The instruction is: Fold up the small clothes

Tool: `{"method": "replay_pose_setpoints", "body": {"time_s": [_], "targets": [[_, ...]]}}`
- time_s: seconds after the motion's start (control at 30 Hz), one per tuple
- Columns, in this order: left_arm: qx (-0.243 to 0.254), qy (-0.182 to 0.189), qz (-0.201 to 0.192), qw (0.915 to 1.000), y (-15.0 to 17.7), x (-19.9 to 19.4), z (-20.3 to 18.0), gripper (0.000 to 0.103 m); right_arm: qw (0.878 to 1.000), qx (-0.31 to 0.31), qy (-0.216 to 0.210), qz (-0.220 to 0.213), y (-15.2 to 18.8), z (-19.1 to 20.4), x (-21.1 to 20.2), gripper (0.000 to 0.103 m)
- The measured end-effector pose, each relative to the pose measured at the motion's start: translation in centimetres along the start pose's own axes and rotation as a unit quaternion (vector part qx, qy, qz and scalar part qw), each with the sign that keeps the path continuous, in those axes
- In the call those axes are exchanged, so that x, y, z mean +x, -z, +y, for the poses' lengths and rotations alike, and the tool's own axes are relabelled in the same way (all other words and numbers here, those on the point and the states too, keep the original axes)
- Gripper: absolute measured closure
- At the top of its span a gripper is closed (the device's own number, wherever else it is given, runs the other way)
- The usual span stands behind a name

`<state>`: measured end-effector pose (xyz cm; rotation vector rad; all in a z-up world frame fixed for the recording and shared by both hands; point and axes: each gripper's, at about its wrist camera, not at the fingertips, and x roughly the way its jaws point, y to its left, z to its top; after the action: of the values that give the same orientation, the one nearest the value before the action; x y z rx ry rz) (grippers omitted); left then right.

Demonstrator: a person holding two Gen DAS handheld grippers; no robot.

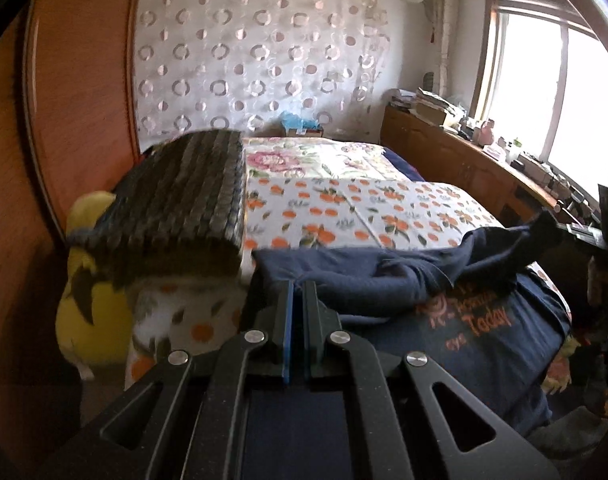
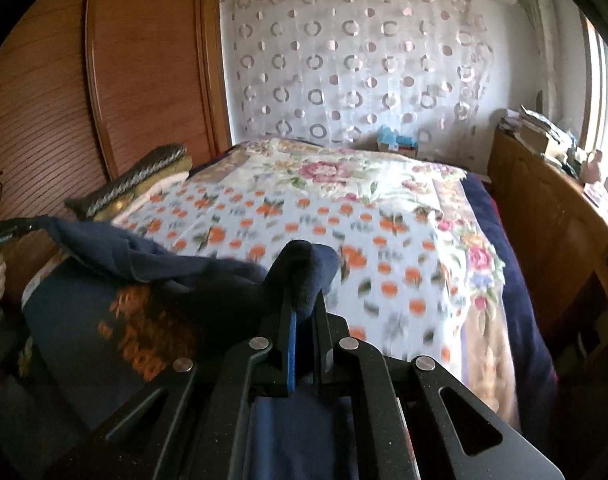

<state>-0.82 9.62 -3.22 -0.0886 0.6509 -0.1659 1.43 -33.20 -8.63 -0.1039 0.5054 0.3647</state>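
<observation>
Tongs come first: my left gripper (image 1: 298,286) has its jaws pressed together on an edge of the navy shirt (image 1: 504,332), and my right gripper (image 2: 304,304) pinches a bunched fold of the same shirt, the cloth bulging up between its fingers. Navy fabric hangs lifted between my two hands, a rumpled ridge above the part that lies flat on the near end of the bed (image 2: 384,240). On that flat part I can read orange print, blurred, with the word "Today". To the shirt's left side, just beside it, sits a dark ribbed cushion (image 1: 184,204) with a yellow plush toy (image 1: 92,316) below it. Beyond the shirt the bed's orange-dotted sheet runs on into a floral cover. Past the bed hangs a sheer curtain (image 2: 352,64) with ring patterns; a wooden wardrobe (image 2: 144,60) stands left of it, and a cluttered wooden shelf (image 1: 464,156) runs under the window (image 1: 544,80) on the right.
</observation>
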Motion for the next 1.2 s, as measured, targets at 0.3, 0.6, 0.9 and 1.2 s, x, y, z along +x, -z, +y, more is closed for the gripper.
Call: {"method": "replay_pose_setpoints", "body": {"time_s": [0.3,0.6,0.9,1.2], "targets": [[-0.001,-0.012,-0.002,0.9999,2.2,-2.3,0.4,0.099,0.999,0.029,0.002,0.029,4.3,-0.6,-2.6,0.098],[-0.002,-0.024,0.001,0.9997,3.5,-5.6,0.9,0.099,0.999,0.008,0.001,0.033,3.4,0.0,-5.9,0.098],[0.019,-0.017,0.04,0.9989,4.0,-5.1,-0.2,0.096,0.997,0.004,0.017,0.074,5.6,1.0,-6.0,0.094],[0.03,-0.025,0.05,0.998,3.0,-2.0,0.8,0.037,0.998,0.009,0.042,0.055,3.0,0.2,-5.9,0.059]]}}
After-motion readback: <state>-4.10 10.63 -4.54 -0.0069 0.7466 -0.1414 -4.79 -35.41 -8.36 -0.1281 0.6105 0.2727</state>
